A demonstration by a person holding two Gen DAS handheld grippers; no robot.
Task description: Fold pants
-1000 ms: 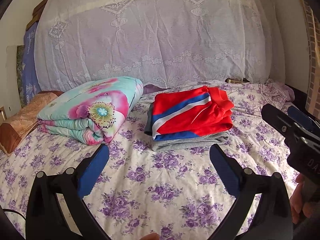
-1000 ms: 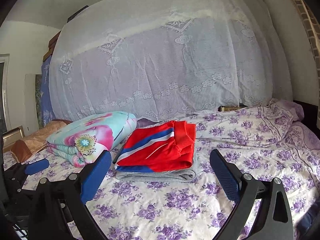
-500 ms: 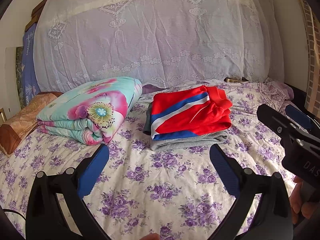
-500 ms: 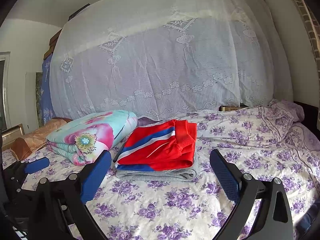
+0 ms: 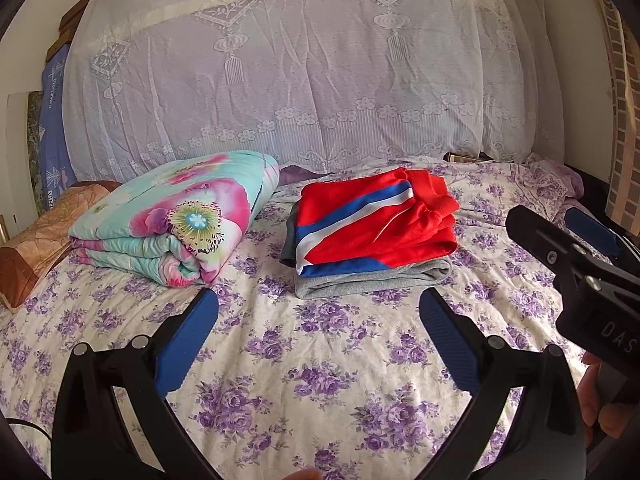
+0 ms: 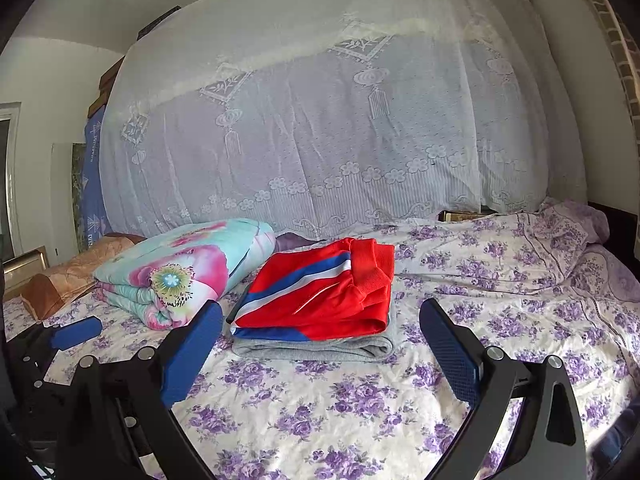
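Observation:
Red pants with a blue and white stripe (image 5: 368, 228) lie folded on top of a folded grey garment (image 5: 372, 280) on the flowered bed; the stack also shows in the right wrist view (image 6: 324, 300). My left gripper (image 5: 318, 340) is open and empty, held over the sheet in front of the stack. My right gripper (image 6: 320, 348) is open and empty, also short of the stack; it shows at the right edge of the left wrist view (image 5: 576, 248). The left gripper shows at the left edge of the right wrist view (image 6: 72, 332).
A folded floral quilt (image 5: 180, 232) lies left of the stack, with a brown pillow (image 5: 44, 236) beyond it. A lace-covered pile (image 5: 304, 68) stands along the back of the bed. A brick wall (image 5: 624, 80) is at the right. The purple-flowered sheet (image 5: 320, 380) spreads in front.
Both grippers have drawn back and risen slightly, open and empty. The clothes have not moved.

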